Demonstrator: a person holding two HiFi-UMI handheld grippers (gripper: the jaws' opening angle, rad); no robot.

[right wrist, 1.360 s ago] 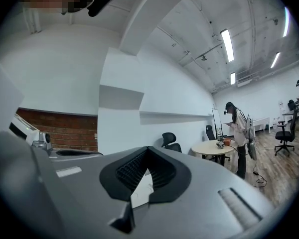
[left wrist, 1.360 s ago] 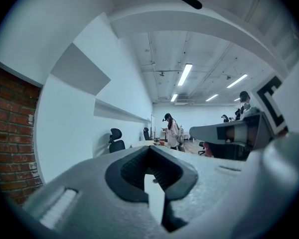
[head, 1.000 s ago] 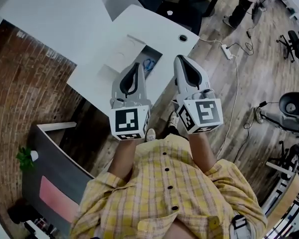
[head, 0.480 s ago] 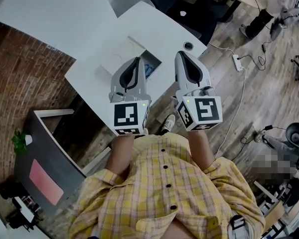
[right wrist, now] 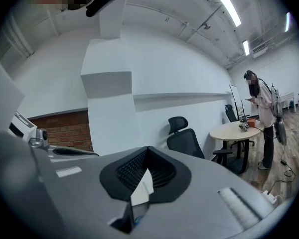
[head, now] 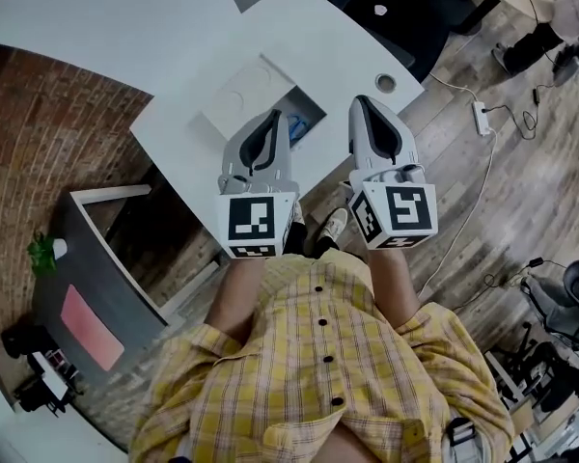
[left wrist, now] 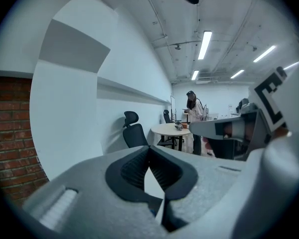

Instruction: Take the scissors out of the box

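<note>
On the white table (head: 188, 128) lies a flat white box (head: 307, 116) with its lid (head: 239, 90) folded open to the left. Blue scissors (head: 298, 129) lie in the box's grey inside, partly hidden by my left gripper. My left gripper (head: 276, 114) hangs above the box's near edge, its jaws shut with nothing in them (left wrist: 149, 148). My right gripper (head: 365, 99) is held to the right of the box, above the table's right edge, also shut and empty (right wrist: 148, 149). Both point roughly level, toward the far wall.
A round cable hole (head: 386, 82) sits in the table's right corner. Below the table's left side stands a dark cabinet (head: 96, 287), with a small plant (head: 43, 254) beside it. A power strip (head: 482, 116) and cables lie on the wood floor. An office chair (left wrist: 134, 129) and a round table (left wrist: 172, 129) stand further off.
Both grippers have come forward and lower toward the table. The left one's tip now overlaps the open box. Both jaws stayed shut.
</note>
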